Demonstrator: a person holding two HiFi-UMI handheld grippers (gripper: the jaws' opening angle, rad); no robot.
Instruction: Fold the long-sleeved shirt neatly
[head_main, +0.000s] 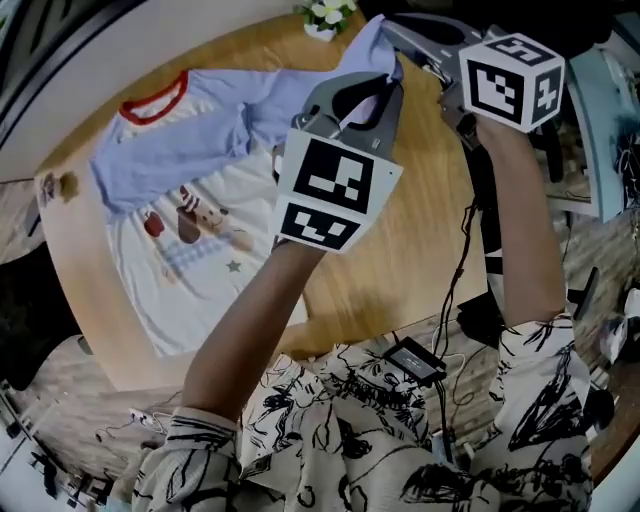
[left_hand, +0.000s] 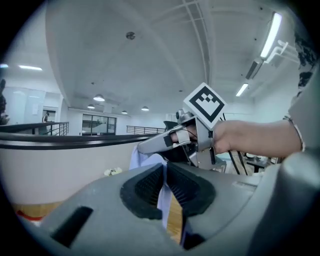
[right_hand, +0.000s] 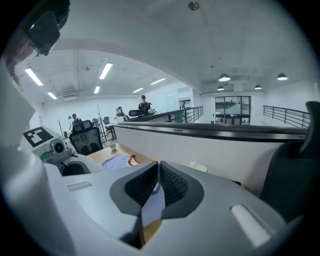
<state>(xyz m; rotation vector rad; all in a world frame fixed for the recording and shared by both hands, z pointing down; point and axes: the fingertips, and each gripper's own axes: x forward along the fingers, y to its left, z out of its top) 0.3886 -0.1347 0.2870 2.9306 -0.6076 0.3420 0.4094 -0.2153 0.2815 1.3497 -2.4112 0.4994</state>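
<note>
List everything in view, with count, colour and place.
shirt: one, white with lilac sleeves, red collar, on the table, one sleeve lifted
table: one, light wood, under the shirt
flowers: one bunch, white, table's far edge
box: one, black, cabled, beside the person's lap
left gripper: one, grey, shut on the lifted sleeve
right gripper: one, grey, shut on the same sleeve
arms: two, bare, patterned short sleeves, reaching over the table

Left gripper (head_main: 391, 79), right gripper (head_main: 392, 30) held high, both clamping shirt (head_main: 200, 280).
</note>
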